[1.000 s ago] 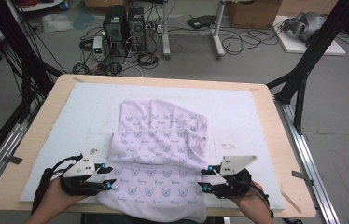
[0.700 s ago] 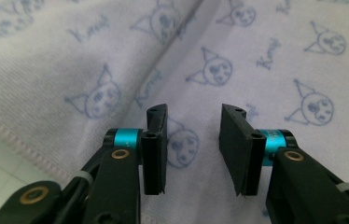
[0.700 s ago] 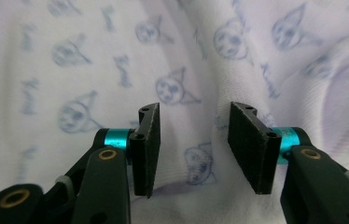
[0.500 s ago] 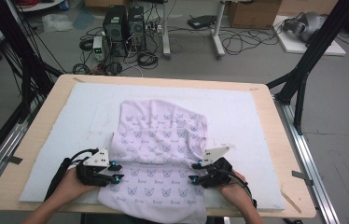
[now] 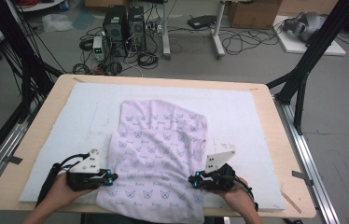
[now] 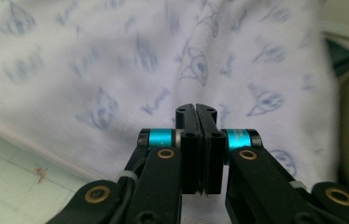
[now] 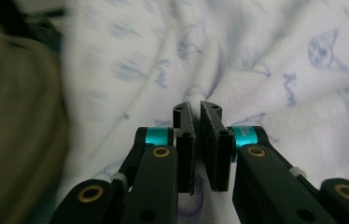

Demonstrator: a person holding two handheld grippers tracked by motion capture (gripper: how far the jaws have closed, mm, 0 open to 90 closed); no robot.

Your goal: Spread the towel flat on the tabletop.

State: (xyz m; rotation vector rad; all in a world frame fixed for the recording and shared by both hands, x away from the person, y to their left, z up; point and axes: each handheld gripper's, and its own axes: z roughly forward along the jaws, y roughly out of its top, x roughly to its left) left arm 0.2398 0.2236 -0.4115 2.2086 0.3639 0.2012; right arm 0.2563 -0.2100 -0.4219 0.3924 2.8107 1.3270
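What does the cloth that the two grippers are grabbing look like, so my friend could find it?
Look at the wooden table with a white mat on top. In the middle of the mat lies the cloth, with the left gripper and right gripper at its near edges. It is pale lilac, crumpled, and printed all over with little blue cat faces.

Pale lilac garment [image 5: 156, 154] with small printed motifs, rumpled — spread mid-table, near edge overhanging the front
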